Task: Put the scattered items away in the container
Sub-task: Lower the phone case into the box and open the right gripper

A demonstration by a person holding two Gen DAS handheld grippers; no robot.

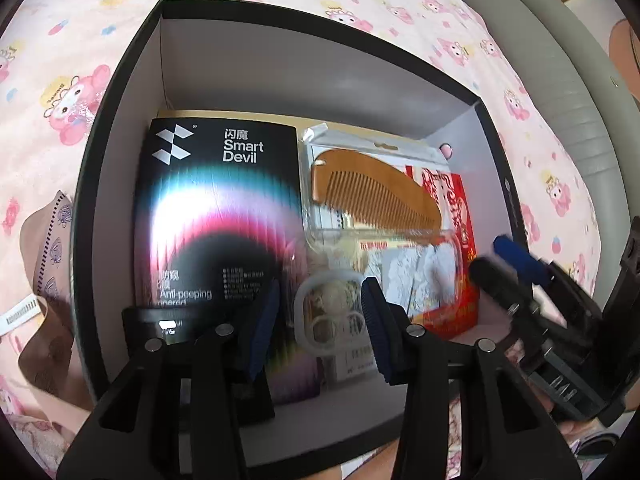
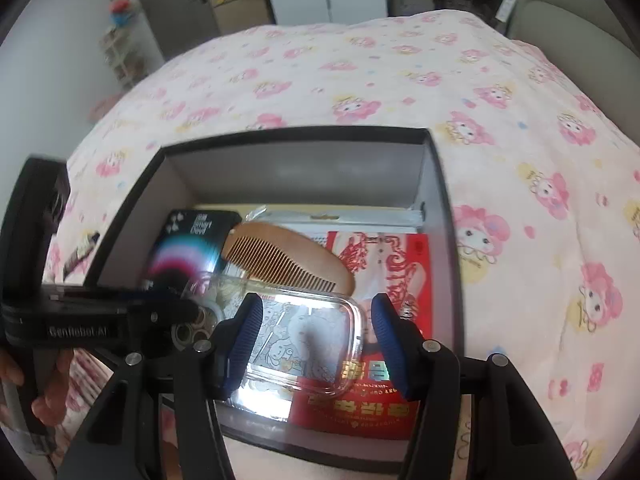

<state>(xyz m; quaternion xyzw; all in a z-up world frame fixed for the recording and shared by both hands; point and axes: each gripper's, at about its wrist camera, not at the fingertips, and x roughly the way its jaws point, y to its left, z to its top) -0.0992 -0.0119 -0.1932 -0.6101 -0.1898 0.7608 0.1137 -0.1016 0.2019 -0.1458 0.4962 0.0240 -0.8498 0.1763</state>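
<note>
I've got both grippers pitched steeply down into the box (image 1: 120, 128). My left gripper (image 1: 320, 320) has its jaws partly apart over a small clear packet (image 1: 332, 312), not pinching it. My right gripper (image 2: 316, 340) is wide, straddling the clear case (image 2: 296, 336) with gaps either side. The comb (image 1: 372, 196) lies flat mid-box, long axis slanting from the far wall toward the right wall, teeth toward the near wall.

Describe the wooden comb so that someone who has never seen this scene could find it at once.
Start at the dark open-topped box on the pink cartoon-print bedspread. Inside, right of the black Smart Devil package and beside the red printed packet, lies the half-moon wooden comb. It is the only plain brown wooden thing there, with a curved back and a row of fine teeth.
</note>
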